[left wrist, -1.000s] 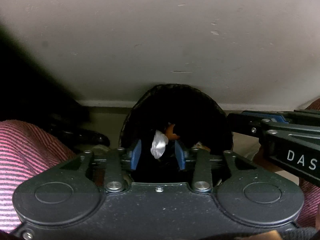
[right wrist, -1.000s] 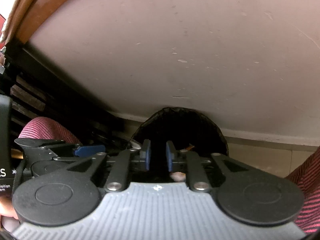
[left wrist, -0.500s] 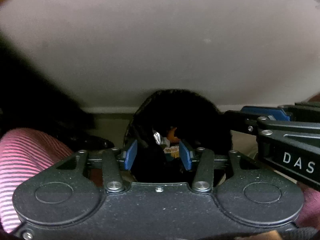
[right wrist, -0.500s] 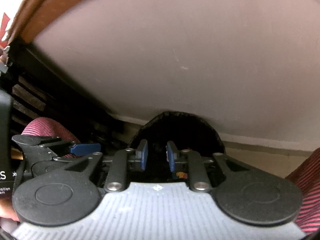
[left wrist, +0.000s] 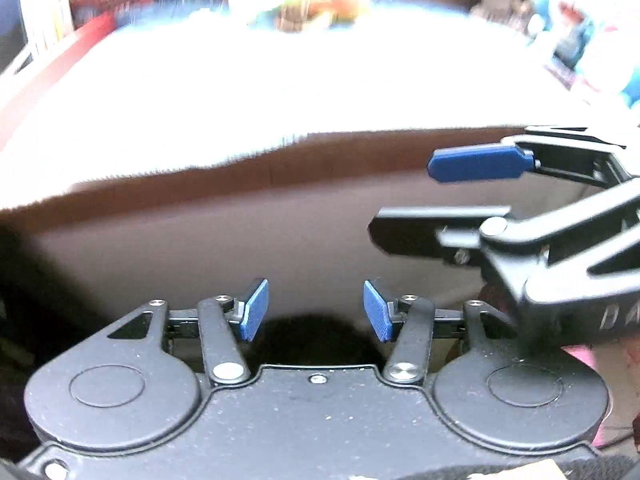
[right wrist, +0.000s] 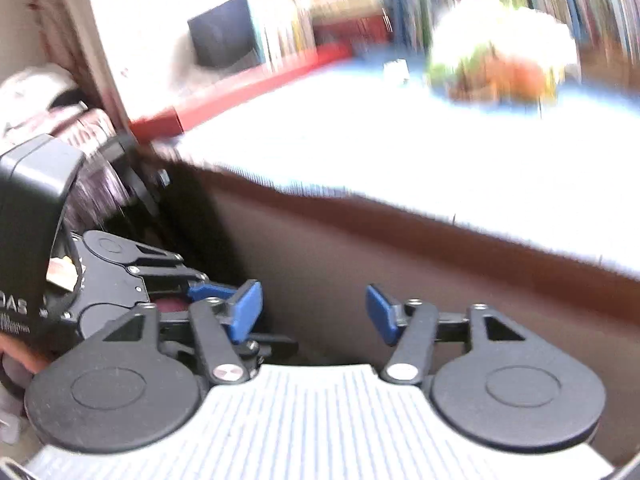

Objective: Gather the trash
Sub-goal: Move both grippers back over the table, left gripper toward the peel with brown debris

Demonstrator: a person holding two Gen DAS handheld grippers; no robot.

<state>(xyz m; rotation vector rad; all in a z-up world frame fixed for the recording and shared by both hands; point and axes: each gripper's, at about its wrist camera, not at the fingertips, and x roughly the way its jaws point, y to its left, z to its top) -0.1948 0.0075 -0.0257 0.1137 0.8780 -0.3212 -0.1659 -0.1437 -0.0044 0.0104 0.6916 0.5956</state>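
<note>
Now both your left gripper (left wrist: 316, 312) and right gripper (right wrist: 314, 312) show jaws opening, nothing between — blurred colourful heap (right wrist: 504, 68) on counter (right wrist: 360, 140) probably remains.

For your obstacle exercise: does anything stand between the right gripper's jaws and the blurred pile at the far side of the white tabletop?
Nothing visible does. The right gripper, its jaws opening and empty, faces the table's brown edge; beyond it the white tabletop runs bare to the pile.

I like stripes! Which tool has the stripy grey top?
The right tool: its top is pale grey and ribbed, the left tool is plain black. Both tools' jaws are opening, nothing between them.
</note>
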